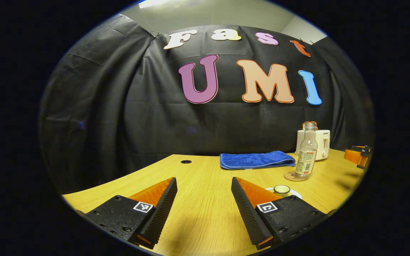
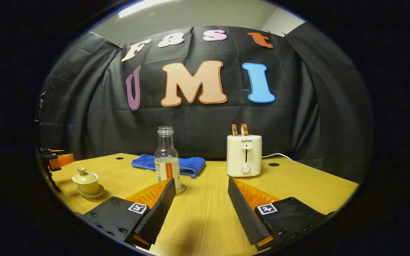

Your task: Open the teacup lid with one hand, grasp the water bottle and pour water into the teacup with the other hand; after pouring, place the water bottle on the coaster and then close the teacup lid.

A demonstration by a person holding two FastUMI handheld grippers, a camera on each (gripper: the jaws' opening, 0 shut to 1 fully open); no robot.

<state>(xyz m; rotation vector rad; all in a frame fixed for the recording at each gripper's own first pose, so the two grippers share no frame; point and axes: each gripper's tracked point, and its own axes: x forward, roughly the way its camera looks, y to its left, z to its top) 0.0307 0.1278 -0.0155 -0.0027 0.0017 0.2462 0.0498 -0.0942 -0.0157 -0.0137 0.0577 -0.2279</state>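
Two grippers are hovering low over a light wooden table (image 2: 297,185), and you are holding both with their fingers spread wide and nothing between them.

In the left gripper view, your left gripper (image 1: 204,208) is sitting nearest, with bare tabletop showing in its gap. Just past its right finger, the lidded teacup (image 1: 282,189) is peeking over the finger's edge, sitting on its white saucer (image 1: 295,193). Farther right, the water bottle (image 1: 306,153) is standing upright on the round coaster (image 1: 291,176). A folded blue towel (image 1: 256,159) is lying to the bottle's left, farther back, and a white toaster (image 1: 321,144) is standing behind the bottle.

In the right gripper view, your right gripper (image 2: 200,204) is sitting nearest, again with bare table in its gap. The water bottle (image 2: 167,160) is standing just beyond the left finger's tip, uncapped and holding a little water. The teacup (image 2: 85,180) is resting well to the left with its lid on. The other gripper's orange body (image 2: 57,160) is showing at the far left edge. The blue towel (image 2: 190,165) is lying behind the bottle, and the toaster (image 2: 244,155) is standing to the right, with two slices poking up, near the black cloth wall.
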